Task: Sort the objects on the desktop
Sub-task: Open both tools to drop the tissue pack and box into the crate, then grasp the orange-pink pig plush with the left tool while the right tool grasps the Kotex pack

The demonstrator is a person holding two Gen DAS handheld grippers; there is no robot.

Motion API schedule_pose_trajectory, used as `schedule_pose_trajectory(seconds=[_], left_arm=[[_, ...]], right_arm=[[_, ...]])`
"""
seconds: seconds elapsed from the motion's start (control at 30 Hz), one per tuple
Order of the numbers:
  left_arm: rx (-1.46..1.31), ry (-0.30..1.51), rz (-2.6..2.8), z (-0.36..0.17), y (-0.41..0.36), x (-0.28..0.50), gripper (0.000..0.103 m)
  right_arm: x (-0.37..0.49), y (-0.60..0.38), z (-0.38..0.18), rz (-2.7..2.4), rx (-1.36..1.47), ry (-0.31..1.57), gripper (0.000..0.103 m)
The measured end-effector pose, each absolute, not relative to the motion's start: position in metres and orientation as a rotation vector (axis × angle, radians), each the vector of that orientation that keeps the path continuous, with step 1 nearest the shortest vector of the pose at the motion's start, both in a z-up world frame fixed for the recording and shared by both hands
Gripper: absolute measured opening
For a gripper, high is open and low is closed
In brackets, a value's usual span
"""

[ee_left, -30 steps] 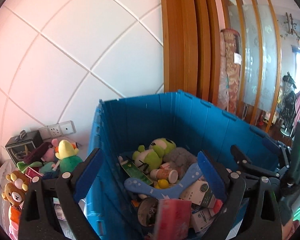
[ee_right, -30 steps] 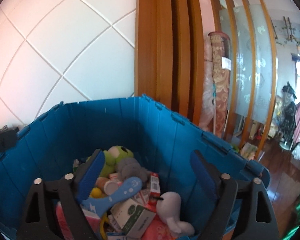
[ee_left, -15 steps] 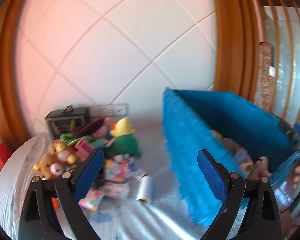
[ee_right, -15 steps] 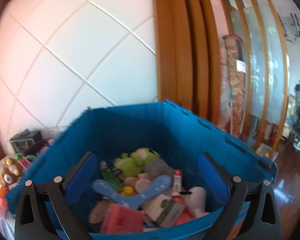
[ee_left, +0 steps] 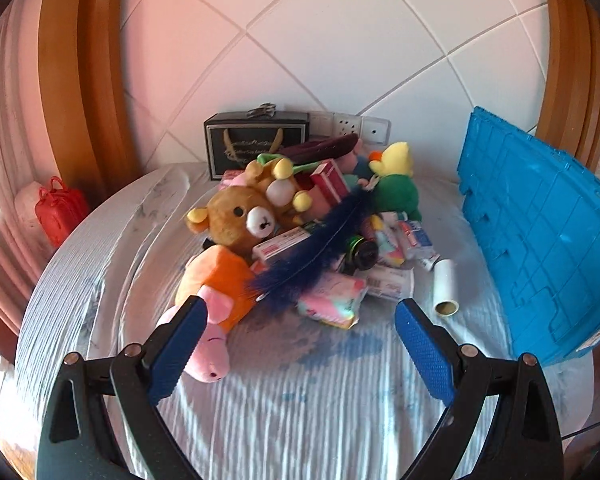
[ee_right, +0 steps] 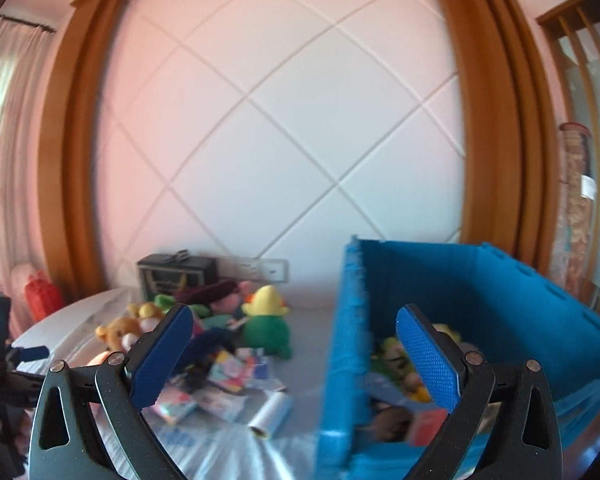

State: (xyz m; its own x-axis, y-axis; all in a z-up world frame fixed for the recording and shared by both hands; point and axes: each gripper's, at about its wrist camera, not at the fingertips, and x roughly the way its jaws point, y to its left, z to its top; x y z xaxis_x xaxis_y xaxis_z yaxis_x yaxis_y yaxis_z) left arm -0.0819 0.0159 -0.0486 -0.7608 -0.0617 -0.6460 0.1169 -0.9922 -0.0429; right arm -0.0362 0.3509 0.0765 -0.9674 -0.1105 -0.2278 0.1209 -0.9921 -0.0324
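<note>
A pile of toys and packets lies on the white-clothed table (ee_left: 300,400): a brown bear plush (ee_left: 236,216), an orange and pink plush (ee_left: 216,292), a dark blue feather (ee_left: 320,244), a yellow and green plush (ee_left: 396,184), small boxes and a white roll (ee_left: 446,288). My left gripper (ee_left: 300,348) is open and empty, just in front of the pile. The blue crate (ee_left: 540,240) stands to the right. My right gripper (ee_right: 296,356) is open and empty, over the crate's left wall (ee_right: 348,340); toys lie inside the crate.
A black gift box (ee_left: 256,144) and wall sockets (ee_left: 356,126) stand behind the pile. A red bag (ee_left: 58,208) sits at the far left edge. The left gripper's body (ee_right: 0,352) shows at the left in the right wrist view.
Both grippers have swung left, away from above the crate. The left one now faces the toy pile; the right one now sits over the crate's left wall. Both stay open.
</note>
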Motion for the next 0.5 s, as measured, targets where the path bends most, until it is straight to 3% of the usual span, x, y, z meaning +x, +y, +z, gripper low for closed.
schedule_pose_trajectory(seconds=[0.5], left_arm=[[1.322,0.201,-2.577,-0.147,-0.109,-0.115,0.096]], right_arm=[[-0.114,0.259,-0.058,-2.757,1.043,0.073,0.103]])
